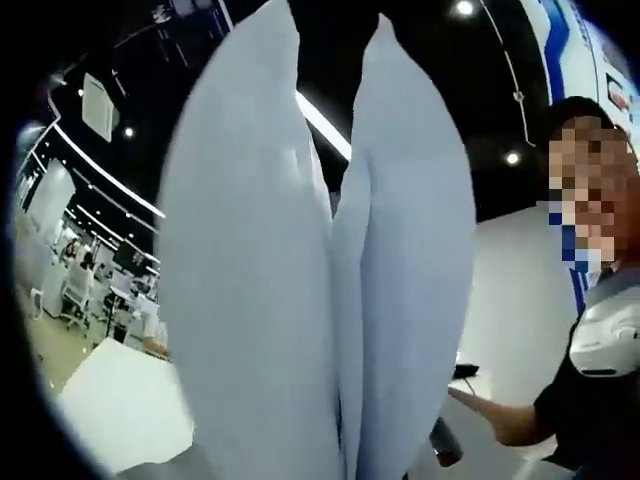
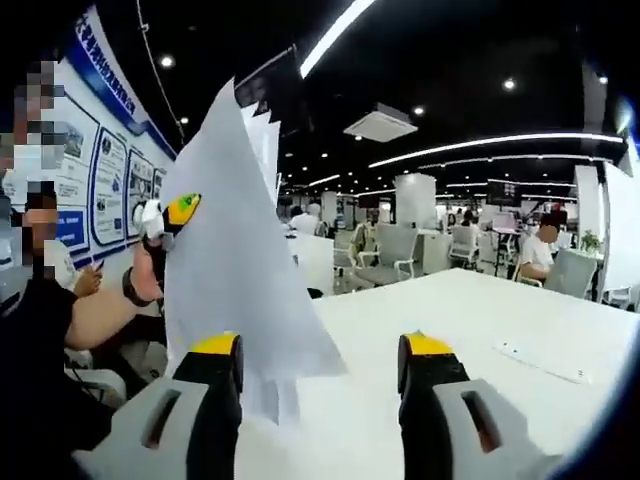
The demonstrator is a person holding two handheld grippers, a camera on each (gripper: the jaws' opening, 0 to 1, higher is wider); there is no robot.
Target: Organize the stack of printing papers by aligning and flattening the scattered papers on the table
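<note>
Several sheets of white printing paper [image 2: 235, 280] stand lifted off the table [image 2: 480, 330], bowed and fanned apart rather than squared. In the right gripper view the sheaf rises from about seven o'clock toward eleven, and the left gripper [image 2: 172, 215], yellow-tipped, appears closed on its far edge at about nine o'clock. In the left gripper view the same paper [image 1: 300, 280] billows up from six o'clock to twelve in two swollen leaves, hiding that tool's own jaws. The right gripper [image 2: 320, 375] is spread wide with nothing between its jaws; its left finger [image 2: 215, 380] sits just beside the paper's lower corner, though contact cannot be told. The sheets look light, limp and slippery against one another, so they will likely sag, slide out of register and crease if pinched hard. A sensible hold would be the free edge opposite the left gripper, taken across the whole thickness, so the stack can be tapped square on the table.
</note>
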